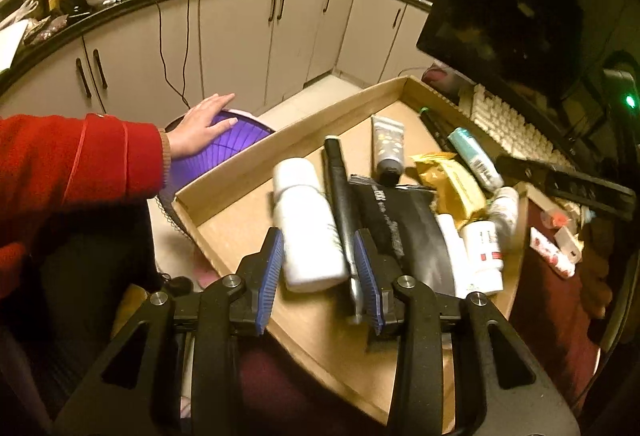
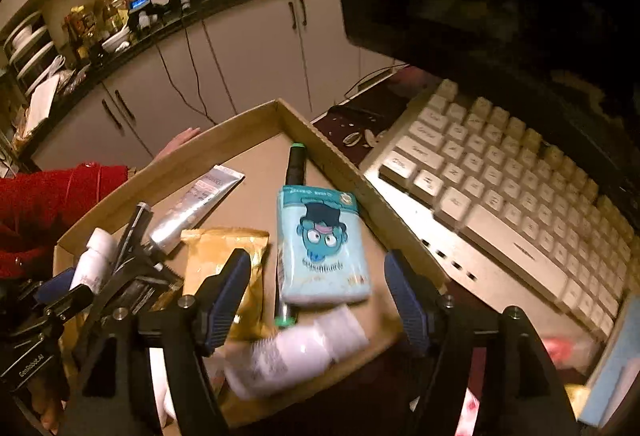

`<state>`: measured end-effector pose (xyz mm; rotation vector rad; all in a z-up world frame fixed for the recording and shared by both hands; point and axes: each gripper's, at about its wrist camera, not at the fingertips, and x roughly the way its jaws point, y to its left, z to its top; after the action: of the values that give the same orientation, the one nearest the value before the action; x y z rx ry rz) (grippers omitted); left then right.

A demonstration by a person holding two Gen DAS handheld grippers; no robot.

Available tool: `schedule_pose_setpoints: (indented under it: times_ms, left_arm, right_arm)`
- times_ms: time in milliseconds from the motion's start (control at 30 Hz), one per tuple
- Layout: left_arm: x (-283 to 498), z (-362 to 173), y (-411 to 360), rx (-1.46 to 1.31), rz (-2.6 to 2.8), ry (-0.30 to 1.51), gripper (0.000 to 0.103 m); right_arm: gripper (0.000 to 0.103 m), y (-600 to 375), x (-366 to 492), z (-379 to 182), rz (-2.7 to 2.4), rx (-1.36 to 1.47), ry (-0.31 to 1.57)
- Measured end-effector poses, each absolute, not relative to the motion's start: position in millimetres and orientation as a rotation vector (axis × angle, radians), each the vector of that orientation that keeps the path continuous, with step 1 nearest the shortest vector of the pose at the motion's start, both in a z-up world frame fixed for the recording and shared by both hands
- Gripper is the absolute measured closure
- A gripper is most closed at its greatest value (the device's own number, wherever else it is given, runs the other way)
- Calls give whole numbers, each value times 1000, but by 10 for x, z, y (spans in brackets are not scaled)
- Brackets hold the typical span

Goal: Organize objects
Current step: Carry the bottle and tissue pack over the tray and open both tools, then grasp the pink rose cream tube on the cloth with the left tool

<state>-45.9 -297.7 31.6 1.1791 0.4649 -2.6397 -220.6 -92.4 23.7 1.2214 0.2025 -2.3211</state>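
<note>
The work is sorting toiletries and odds and ends in a shallow cardboard tray [image 1: 224, 172] on the counter; both tools hang over it, tilted downward.

The left tool [image 1: 318, 240] stands at a middling width; its blue pads flank the base of a white bottle [image 1: 308, 220] and the silver end of a black rod [image 1: 340, 188] lying against it; whether the pads press on them or only straddle them I cannot tell. If the bottle is the target, the rod should be left out of the grip, so shifting slightly away from the rod and closing on the bottle's body alone looks wise; a round, smooth bottle is likely to roll or squirt out of a skewed pinch.

The right tool [image 2: 316, 264] is spread wide with nothing gripped; a light blue tissue pack [image 2: 320, 244] lies between its fingers and beyond; a blurred white bottle [image 2: 296, 352] lies under them, nearer the camera; a green-tipped black stick [image 2: 296, 164] runs out from under the pack.

Crowding is the main trouble; a gold sachet [image 2: 224, 256] sits by the right tool's left finger; a silver tube [image 2: 200, 204] lies further off on that side; a black pouch [image 1: 408, 228] lies just right of the left tool. A white keyboard [image 2: 500, 204] sits beyond the tray wall to the right tool's right; a dark monitor [image 1: 520, 16] hangs over it. Well to the left tool's left, a person's bare hand [image 1: 204, 120] in a red sleeve [image 1: 72, 164] rests on a purple basket [image 1: 216, 156] outside the tray.
</note>
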Motion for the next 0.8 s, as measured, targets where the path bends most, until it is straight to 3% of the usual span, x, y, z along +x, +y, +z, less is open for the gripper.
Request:
schedule_pose_setpoints:
  times_ms: [100,233,600,800]
  left_arm:
    - [-328,412,-2894,1128,-2677,521,67]
    - [-161,539,-2607,1091,-2767,492,52]
    - [-76,562,-1641,1262,-2967,346,52]
    - [-72,535,-1410,1315,-2985,296,52]
  right_arm:
    - [33,-792,-1914,331,-2299,1198,141]
    - [33,-557,-1417,369,-2278,1163,91]
    - [33,485,-642,35,-2404,1257,-234]
    - [33,915,-596,-16,-2502,1266,-305]
